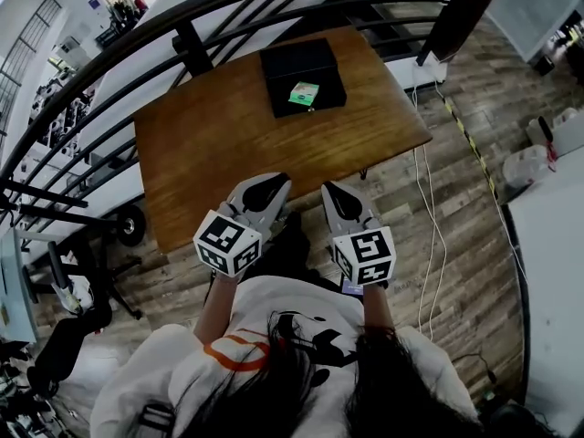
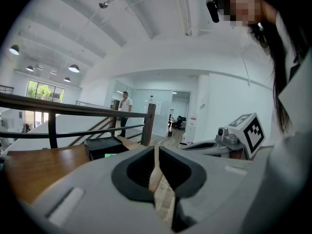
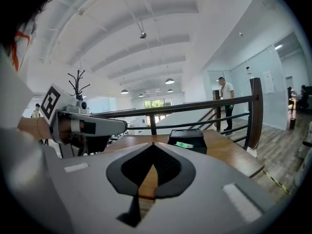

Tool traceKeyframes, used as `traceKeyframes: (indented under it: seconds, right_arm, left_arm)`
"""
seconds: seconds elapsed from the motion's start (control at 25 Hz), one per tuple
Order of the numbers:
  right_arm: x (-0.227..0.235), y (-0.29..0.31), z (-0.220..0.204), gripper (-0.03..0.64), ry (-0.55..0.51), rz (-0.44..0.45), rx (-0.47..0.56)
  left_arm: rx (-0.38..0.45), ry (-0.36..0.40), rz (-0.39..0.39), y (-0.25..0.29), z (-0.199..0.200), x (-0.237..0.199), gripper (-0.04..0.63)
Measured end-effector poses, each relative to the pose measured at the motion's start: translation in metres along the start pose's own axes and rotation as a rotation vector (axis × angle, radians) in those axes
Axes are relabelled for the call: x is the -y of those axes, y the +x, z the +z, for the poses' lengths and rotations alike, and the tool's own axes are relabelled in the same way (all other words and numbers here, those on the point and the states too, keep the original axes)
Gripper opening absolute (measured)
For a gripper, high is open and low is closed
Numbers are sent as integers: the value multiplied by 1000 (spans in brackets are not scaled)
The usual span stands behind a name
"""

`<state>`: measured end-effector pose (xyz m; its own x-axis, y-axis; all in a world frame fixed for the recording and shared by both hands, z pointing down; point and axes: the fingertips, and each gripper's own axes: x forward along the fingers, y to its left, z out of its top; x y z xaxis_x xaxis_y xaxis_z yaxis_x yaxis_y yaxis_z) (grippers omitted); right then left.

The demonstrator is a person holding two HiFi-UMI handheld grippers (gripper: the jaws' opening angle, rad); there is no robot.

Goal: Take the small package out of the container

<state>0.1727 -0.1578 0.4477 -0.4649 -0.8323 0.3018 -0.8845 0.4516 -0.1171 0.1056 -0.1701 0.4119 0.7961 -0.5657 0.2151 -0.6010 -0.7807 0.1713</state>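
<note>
L tongs [image 1: 269,182], R tongs [image 1: 330,190] pressed together, empty; green pkg [image 1: 304,93] in black container [image 1: 290,62], well apart.

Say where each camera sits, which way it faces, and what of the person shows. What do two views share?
Head view: on the person's head, facing steeply down at the table, black container and small package; hair, shirt, left claw and right claw show.
Left gripper view: on the left claw, facing along its shut jaws toward the container; right claw and hair at right.
Right gripper view: on the right claw, facing the container over shut jaws; left claw at left.
Shared: both gripper views show container and railing.
</note>
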Motion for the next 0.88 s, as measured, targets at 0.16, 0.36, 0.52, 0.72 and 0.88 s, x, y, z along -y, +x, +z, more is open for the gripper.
traceKeyframes:
  seconds: [0.16, 0.36, 0.52, 0.72, 0.88]
  right_arm:
    - [19, 31, 7, 26, -10, 9, -27]
    - [33, 76, 19, 26, -27, 11, -45]
    - [46, 109, 21, 26, -39, 10, -78]
    - [68, 145, 16, 37, -74, 1, -140]
    - [80, 169, 9, 68, -101, 15, -184]
  left_arm:
    - [-10, 21, 0, 28, 7, -29, 11]
    - [0, 55, -30, 56, 24, -64, 11]
    - [-11, 38, -50, 71, 25, -86, 11]
    - [-35, 20, -66, 90, 21, -114, 11]
    - [-42, 1, -68, 97, 18, -130, 11]
